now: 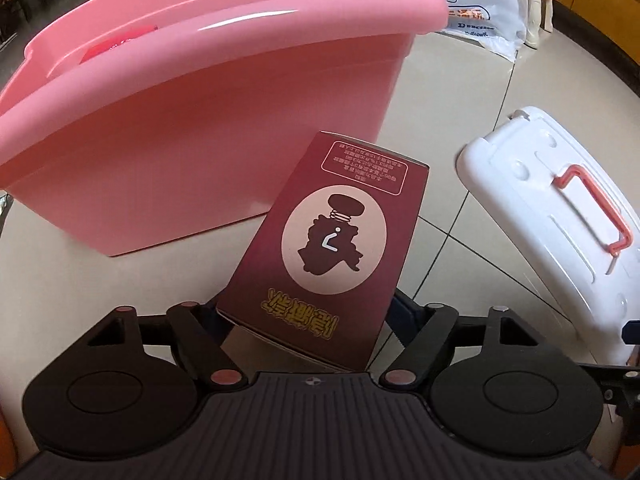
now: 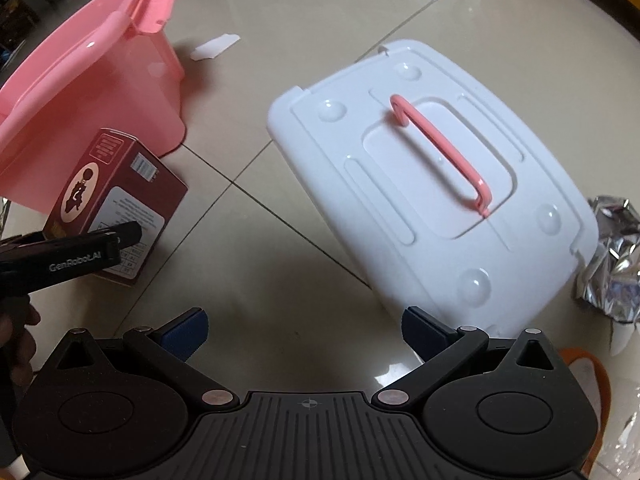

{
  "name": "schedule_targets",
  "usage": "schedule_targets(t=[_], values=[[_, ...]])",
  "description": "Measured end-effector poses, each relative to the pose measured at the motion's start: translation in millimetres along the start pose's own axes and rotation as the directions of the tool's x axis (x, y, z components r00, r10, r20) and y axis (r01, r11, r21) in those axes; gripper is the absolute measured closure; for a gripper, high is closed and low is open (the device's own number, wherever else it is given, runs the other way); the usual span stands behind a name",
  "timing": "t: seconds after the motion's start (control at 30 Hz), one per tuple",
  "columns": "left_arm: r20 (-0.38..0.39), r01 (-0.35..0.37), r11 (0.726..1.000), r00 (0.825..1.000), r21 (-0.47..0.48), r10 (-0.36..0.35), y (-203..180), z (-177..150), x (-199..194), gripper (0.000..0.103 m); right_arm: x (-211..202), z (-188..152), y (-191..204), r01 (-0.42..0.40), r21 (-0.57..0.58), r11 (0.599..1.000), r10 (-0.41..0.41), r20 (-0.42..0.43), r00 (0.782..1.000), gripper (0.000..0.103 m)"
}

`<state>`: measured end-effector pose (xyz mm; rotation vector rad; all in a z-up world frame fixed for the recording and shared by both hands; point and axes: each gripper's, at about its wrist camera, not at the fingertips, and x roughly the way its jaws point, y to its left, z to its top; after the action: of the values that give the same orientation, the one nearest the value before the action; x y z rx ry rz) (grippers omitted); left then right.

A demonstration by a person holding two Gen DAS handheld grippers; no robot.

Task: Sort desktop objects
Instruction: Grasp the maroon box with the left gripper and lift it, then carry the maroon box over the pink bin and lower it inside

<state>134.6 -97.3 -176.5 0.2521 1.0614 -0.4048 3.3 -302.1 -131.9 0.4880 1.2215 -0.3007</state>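
My left gripper is shut on a maroon box with a white oval picture, holding it just in front of the pink storage bin. In the right wrist view the maroon box is tilted beside the pink bin, with the left gripper clamped on its near end. My right gripper is open and empty above the tiled floor, near the white lid with a pink handle. Something red lies inside the bin.
The white lid lies flat to the right of the box. Crumpled silver foil lies at the far right. A white plastic bag lies behind the bin. A small white scrap lies on the tiles.
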Motion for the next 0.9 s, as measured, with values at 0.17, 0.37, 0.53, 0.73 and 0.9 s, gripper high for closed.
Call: schedule_targets(t=[0.17,0.37,0.53,0.73,0.9], values=[[0.033,0.006,1.0,0.999,0.0,-0.006,-6.3,-8.1,-17.1,0.036,-3.9,-1.5,5.4,-0.005,-0.02,1.0,0.005,-0.002,1.0,0.0],[0.079,-0.004,1.0,0.997,0.029,0.002,-16.9,-11.6,-49.6,0.04,-14.1,-4.7,8.6,0.0,-0.039,0.999,0.0,-0.012,1.0,0.0],[0.068,-0.028,1.0,0.997,0.002,0.028,-14.1,-20.8,-66.2,0.041,-26.4,-7.1,9.6,0.004,-0.055,0.998,-0.004,-0.003,1.0,0.0],[0.072,-0.038,0.996,0.996,-0.08,0.044,-8.7,-28.7,-83.4,0.041,-38.8,-7.2,8.8,0.008,-0.062,0.998,-0.007,0.012,1.0,0.0],[0.156,-0.013,0.995,0.987,-0.1,0.028,-10.3,-26.9,-114.0,0.041,-43.2,-7.4,11.0,0.009,-0.061,0.998,-0.008,0.009,1.0,0.0]])
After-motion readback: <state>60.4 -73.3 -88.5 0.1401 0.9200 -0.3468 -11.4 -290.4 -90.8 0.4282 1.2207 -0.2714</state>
